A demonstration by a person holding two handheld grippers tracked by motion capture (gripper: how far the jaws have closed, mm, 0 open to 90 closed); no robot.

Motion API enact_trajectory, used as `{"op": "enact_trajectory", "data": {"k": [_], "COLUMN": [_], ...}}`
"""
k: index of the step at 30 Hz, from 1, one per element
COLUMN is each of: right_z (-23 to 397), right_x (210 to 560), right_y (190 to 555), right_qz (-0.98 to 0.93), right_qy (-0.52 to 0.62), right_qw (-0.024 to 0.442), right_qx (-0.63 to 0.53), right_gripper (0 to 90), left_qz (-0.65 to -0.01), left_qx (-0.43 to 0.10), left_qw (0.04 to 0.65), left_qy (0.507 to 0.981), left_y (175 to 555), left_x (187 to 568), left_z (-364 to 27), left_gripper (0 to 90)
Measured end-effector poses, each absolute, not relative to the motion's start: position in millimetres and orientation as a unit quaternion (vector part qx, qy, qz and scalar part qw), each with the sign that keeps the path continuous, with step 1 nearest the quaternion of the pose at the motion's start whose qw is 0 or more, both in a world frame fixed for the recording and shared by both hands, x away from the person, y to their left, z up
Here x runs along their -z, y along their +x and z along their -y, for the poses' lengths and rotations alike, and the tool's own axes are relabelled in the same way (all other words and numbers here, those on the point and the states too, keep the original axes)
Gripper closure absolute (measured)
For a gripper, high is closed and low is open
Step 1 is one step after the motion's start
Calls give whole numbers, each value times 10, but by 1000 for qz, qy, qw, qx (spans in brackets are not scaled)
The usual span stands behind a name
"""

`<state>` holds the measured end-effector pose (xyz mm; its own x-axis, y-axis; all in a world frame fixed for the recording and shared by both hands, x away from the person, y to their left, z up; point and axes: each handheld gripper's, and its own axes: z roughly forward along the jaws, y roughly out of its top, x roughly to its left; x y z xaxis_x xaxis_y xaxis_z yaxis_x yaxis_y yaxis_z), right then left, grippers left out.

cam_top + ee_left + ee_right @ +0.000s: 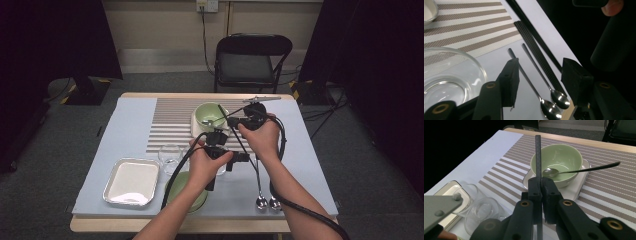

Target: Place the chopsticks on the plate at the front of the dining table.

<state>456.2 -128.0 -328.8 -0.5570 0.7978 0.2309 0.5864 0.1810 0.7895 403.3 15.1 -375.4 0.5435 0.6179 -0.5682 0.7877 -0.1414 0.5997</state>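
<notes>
Spoons [549, 105] are lying side by side at the near counter [310, 190] edge; left tool [540, 80], jaws half spread around them, is likely lining up a pickup. Right tool [541, 187] is pinching one black chopstick [538, 155], pointing toward the green bowl [557, 157] beyond.

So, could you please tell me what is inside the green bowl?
A spoon rests in the green bowl, handle over the rim; a chopstick covers a strip of it.
</notes>
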Motion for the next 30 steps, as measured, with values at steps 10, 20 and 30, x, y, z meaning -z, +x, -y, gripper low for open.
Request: {"op": "enact_trajectory", "data": {"k": [10, 20, 30], "right_z": [1251, 1277, 1380], "right_x": [3288, 3249, 3258], "right_y": [4568, 4556, 4579], "right_qz": [-756, -749, -743], "right_qy": [459, 468, 479], "right_qw": [110, 94, 86], "right_qx": [-452, -460, -460], "right_gripper": [865, 856, 831], "left_qz": [-483, -505, -506], "left_qx": [109, 115, 113], "left_qw": [455, 429, 412], "left_qy": [740, 740, 749], "left_y": [4046, 4043, 4048], "left_x": [3778, 3769, 3773], "left_z": [-118, -181, -228], "left_gripper": [671, 801, 824]}}
